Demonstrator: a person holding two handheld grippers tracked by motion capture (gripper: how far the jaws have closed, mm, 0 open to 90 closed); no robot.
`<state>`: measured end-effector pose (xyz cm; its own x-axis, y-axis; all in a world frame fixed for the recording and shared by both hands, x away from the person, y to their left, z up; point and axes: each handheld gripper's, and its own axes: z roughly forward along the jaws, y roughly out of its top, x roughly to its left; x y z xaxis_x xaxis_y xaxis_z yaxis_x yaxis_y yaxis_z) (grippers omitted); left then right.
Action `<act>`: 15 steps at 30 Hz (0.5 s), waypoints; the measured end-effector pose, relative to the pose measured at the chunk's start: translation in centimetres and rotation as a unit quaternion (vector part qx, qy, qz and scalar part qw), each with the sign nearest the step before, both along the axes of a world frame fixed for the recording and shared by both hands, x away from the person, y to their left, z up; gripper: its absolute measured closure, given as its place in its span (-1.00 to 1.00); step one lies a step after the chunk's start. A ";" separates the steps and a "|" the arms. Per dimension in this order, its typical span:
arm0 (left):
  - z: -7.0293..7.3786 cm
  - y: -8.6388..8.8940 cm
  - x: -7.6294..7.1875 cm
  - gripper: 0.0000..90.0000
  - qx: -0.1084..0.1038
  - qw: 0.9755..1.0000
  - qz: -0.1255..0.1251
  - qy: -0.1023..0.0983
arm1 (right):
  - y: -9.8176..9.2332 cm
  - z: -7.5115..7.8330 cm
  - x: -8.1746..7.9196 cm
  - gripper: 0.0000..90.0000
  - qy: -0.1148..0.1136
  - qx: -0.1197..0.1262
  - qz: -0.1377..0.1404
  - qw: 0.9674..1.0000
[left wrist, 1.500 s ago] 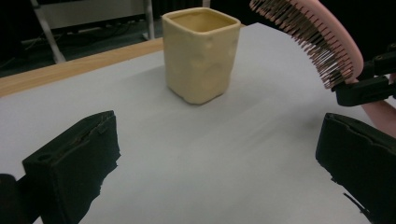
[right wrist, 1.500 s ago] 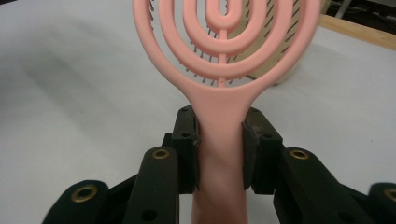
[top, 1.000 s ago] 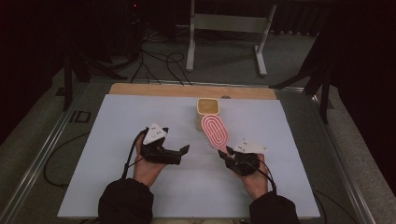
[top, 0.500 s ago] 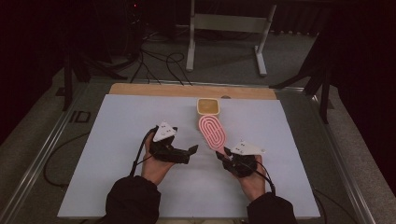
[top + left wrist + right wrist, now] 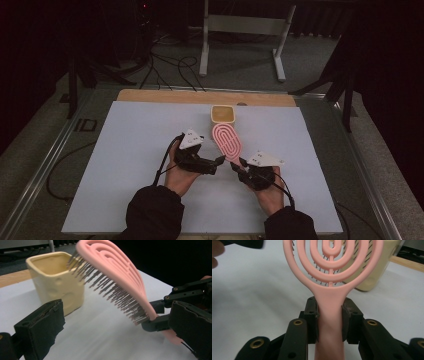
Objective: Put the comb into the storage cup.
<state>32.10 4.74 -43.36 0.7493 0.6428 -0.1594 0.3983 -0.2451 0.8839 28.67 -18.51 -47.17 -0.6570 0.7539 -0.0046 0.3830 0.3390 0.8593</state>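
Observation:
A pink hairbrush (image 5: 226, 140) with looped ribs points away from me toward a pale yellow square cup (image 5: 223, 114) at the back middle of the table. My right gripper (image 5: 237, 165) is shut on the brush handle (image 5: 329, 315); its pads press both sides. The brush (image 5: 117, 282) is tilted up off the sheet, bristles down, and its head tip is near the cup's rim (image 5: 47, 262). My left gripper (image 5: 217, 161) is open just left of the handle, its jaws spread wide with nothing gripped (image 5: 117, 315). The cup (image 5: 372, 272) stands behind the brush head.
A white sheet (image 5: 125, 150) covers the table, with a wooden strip (image 5: 165, 96) along its far edge. Metal rails run down both sides. On the floor beyond are a grey stand (image 5: 240, 30) and cables (image 5: 165, 65).
My left gripper has moved right, from the middle left of the sheet to beside the brush handle and the right gripper. The right gripper and brush have barely shifted.

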 end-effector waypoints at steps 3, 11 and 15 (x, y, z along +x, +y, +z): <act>0.0 -0.5 0.2 -0.94 -0.002 1.000 -0.003 0.005 | 0.0 0.0 0.0 0.55 -0.002 -0.001 0.003 1.000; -0.2 -1.4 0.7 -0.65 -0.013 0.999 0.005 0.031 | 0.3 0.0 -0.1 0.55 -0.005 -0.003 0.006 1.000; -0.5 -1.7 0.9 -0.36 -0.021 0.999 0.012 0.046 | 0.4 0.1 -0.2 0.55 -0.007 -0.001 0.008 1.000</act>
<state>33.02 3.01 -43.83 0.7150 0.6514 -0.2537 0.4829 -0.1979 0.8530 28.46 -18.16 -47.10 -0.6684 0.7436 -0.0160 0.3649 0.3467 0.8641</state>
